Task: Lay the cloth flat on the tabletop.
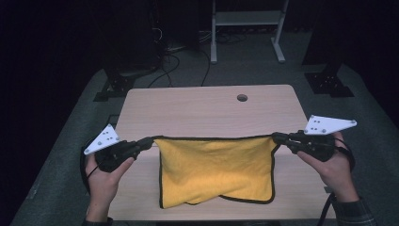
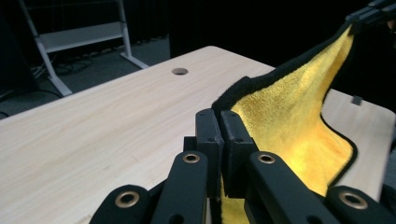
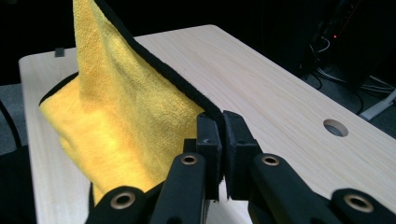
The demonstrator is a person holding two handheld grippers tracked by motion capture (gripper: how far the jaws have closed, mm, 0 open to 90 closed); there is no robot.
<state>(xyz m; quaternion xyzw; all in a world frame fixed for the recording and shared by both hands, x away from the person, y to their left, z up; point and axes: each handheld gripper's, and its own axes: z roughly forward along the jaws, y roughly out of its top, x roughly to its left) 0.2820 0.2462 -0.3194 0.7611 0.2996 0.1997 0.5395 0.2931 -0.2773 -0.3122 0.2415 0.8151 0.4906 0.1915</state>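
Cloth's (image 1: 216,167) lower edge folded under near bench (image 1: 207,106) front, fold detail unclear. Left tongs (image 1: 149,141) clamped on cloth's top left corner; right tongs (image 1: 276,137) clamped on top right corner. Top hem stretched taut between them, cloth hanging down onto near half of bench. Hands low at either side, tongs pointing inward, level.
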